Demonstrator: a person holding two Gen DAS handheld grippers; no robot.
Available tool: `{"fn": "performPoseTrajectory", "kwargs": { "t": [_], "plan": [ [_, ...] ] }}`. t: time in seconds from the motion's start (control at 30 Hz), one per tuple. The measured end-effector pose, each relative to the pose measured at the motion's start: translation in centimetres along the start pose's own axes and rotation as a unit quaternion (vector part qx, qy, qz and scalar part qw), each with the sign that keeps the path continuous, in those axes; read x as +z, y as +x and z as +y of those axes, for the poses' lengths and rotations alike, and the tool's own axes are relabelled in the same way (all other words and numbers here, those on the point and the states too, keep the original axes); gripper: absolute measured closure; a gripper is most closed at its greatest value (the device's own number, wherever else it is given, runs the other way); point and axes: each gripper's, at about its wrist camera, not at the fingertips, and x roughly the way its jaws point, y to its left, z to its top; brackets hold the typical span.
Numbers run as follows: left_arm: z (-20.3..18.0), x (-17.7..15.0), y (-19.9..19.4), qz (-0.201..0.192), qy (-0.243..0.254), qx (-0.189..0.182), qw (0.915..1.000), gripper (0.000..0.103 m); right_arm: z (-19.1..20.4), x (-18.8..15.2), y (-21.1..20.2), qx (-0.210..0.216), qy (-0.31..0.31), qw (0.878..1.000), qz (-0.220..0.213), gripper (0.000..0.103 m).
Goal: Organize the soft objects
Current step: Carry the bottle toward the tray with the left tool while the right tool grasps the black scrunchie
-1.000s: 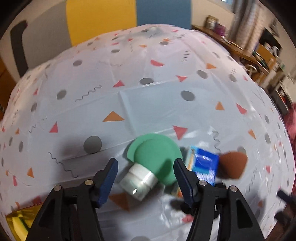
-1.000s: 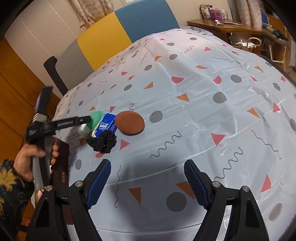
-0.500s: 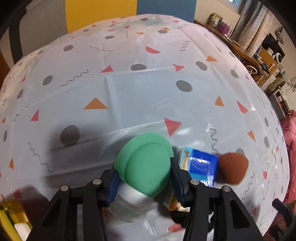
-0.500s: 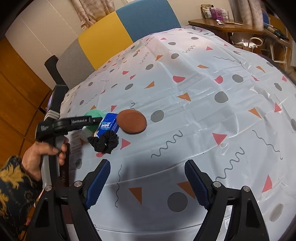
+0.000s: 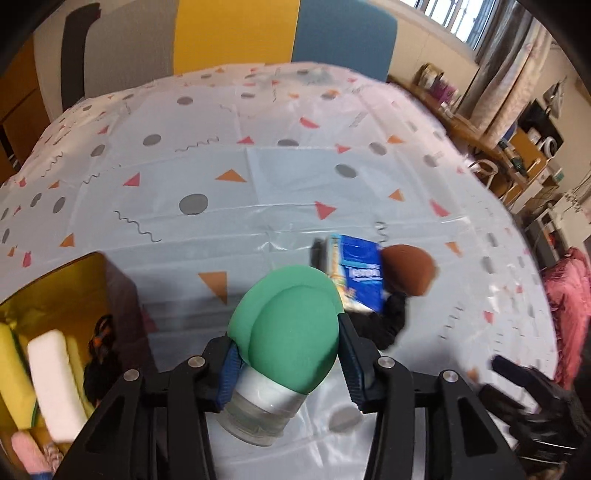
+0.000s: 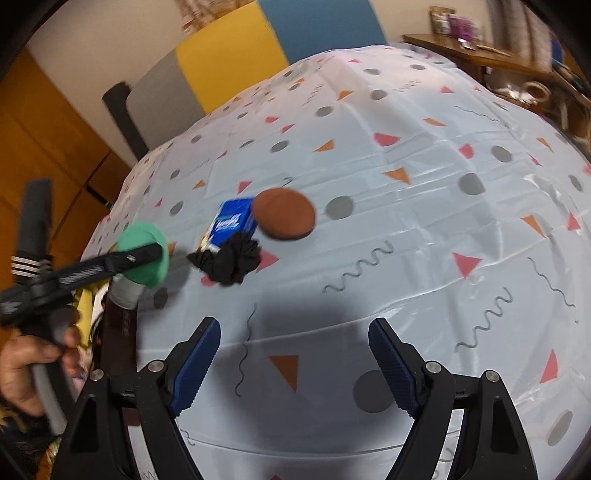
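Note:
My left gripper [image 5: 290, 354] is shut on a green round sponge [image 5: 291, 325] with a clear white-banded base, held just above the tablecloth. In the right wrist view the same sponge [image 6: 147, 251] hangs by the table's left edge, above the box. A blue tissue pack [image 5: 360, 273], a brown round puff [image 5: 408, 269] and a black scrunchie [image 5: 384, 325] lie together on the cloth to its right. My right gripper [image 6: 295, 354] stands open over bare cloth, well short of the scrunchie [image 6: 229, 258], pack [image 6: 232, 225] and puff [image 6: 284, 218].
A gold-lined box [image 5: 62, 291] at the left edge holds a white sponge [image 5: 55, 376], yellow sponges and other soft items. A person's hand [image 6: 26, 365] grips the left tool. A grey, yellow and blue chair back [image 5: 236, 33] stands behind the table [image 5: 295, 173].
The left jaws shut on the green sponge, lifted it off the cloth and carried it left toward the box, which came into view. The right gripper hardly moved.

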Motion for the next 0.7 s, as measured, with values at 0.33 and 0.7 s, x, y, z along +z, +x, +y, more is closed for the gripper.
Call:
{"fn": "performPoseTrajectory", "kwargs": {
  "t": [0.33, 0.7],
  "plan": [
    [0.1, -3.3, -8.5, -0.071, 0.003, -0.032, 0.997, 0.055, 4.8, 0.6, 2.9, 0.038, -0.063, 0.997, 0.016, 0.019],
    [1.9, -6.6, -12.2, -0.084, -0.019, -0.051, 0.995, 0.055, 8.7, 4.0, 9.5, -0.016, -0.099, 0.995, 0.027, 0.042]
  ]
}}
